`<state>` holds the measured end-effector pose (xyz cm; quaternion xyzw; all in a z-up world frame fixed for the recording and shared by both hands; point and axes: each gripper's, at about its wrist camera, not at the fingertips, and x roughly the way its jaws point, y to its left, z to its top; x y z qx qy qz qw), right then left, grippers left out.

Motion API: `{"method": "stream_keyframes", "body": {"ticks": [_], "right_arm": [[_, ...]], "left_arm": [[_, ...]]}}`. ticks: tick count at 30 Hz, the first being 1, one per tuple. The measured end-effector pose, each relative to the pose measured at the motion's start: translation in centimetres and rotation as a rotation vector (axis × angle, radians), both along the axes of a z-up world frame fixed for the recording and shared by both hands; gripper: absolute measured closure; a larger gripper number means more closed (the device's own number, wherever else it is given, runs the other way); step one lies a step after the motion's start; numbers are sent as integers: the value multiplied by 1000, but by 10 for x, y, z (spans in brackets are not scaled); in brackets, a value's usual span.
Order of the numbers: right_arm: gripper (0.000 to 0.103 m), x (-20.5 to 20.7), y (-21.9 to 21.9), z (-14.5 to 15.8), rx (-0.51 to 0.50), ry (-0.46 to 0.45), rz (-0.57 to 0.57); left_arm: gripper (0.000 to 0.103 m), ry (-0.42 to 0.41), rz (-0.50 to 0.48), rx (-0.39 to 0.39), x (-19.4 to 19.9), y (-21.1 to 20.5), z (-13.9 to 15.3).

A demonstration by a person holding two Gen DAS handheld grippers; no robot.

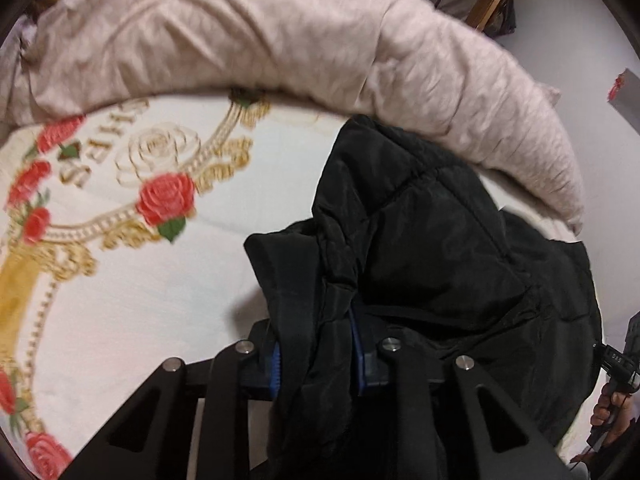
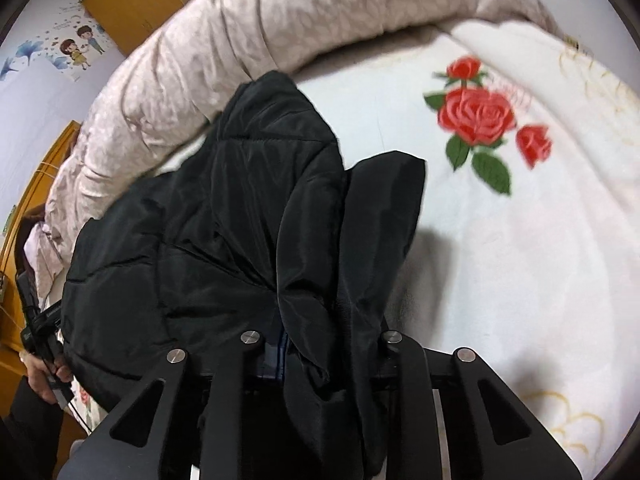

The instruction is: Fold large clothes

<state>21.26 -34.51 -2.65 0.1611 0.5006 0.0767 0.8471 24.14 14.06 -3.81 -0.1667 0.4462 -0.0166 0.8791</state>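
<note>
A black padded jacket [image 1: 432, 240] lies bunched on a white bedspread printed with red roses [image 1: 160, 300]. In the left wrist view my left gripper [image 1: 316, 360] is shut on a thick fold of the jacket's edge, its blue pads [image 1: 276, 364] pressing on either side. In the right wrist view the same jacket [image 2: 224, 216] is pinched by my right gripper [image 2: 320, 352], with a fold standing up between the fingers and hiding most of the pads. Both held edges are lifted off the bedspread [image 2: 500, 260].
A rolled beige duvet [image 1: 280, 40] [image 2: 280, 12] curves along the far side of the bed behind the jacket. A person's hand [image 1: 612, 404] [image 2: 40, 368] holding the other gripper shows at each view's edge. Wooden furniture [image 2: 132, 4] stands by the wall.
</note>
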Motion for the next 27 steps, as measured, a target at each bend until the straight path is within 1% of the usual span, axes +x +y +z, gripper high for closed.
{"method": "stream_keyframes", "body": {"ticks": [3, 8, 9, 10, 11, 13, 15, 16, 17, 18, 19, 20, 21, 22, 23, 24, 25, 27], "right_arm": [[80, -19, -2, 17, 6, -33, 4], [80, -60, -4, 37, 26, -42, -6], [80, -68, -5, 39, 25, -40, -6], [80, -74, -7, 39, 23, -38, -6], [80, -82, -7, 41, 20, -38, -5], [80, -93, -5, 45, 32, -38, 2], [80, -97, 3, 44, -1, -29, 21], [80, -94, 1, 38, -1, -14, 15], [80, -91, -4, 30, 14, 8, 3], [79, -88, -7, 21, 13, 32, -9], [76, -86, -9, 14, 9, 52, -18], [75, -85, -10, 9, 8, 67, -21], [71, -85, -11, 7, 6, 74, -22], [65, -84, -13, 4, 2, 83, -30], [62, -85, -15, 2, 3, 88, -35], [58, -83, -17, -3, 6, 99, -38], [54, -82, -18, -6, 1, 105, -42], [51, -83, -17, -12, -2, 117, -42]], "left_arm": [[77, -32, -11, 27, -19, -5, 26], [80, -52, -1, 11, -60, -3, 49], [83, -54, 3, 9, -67, -4, 51], [89, -57, 6, 8, -77, -3, 53], [92, -63, 8, 15, -85, -4, 56], [93, -78, -2, 25, -97, -5, 62], [93, -36, -3, 49, -99, -9, 52], [93, 5, -15, 68, -95, -10, 39], [92, 45, -3, 76, -92, -8, 26], [90, 87, 27, 42, -89, 0, 9], [83, 108, 51, -1, -88, 8, -2], [79, 120, 75, -34, -89, 15, -10], [69, 122, 97, -48, -91, 20, -15], [55, 118, 108, -45, -93, 23, -18], [48, 116, 111, -33, -94, 26, -22], [34, 116, 118, -18, -95, 28, -25], [25, 120, 120, -13, -94, 29, -30], [21, 139, 117, -49, -91, 33, -41]]}}
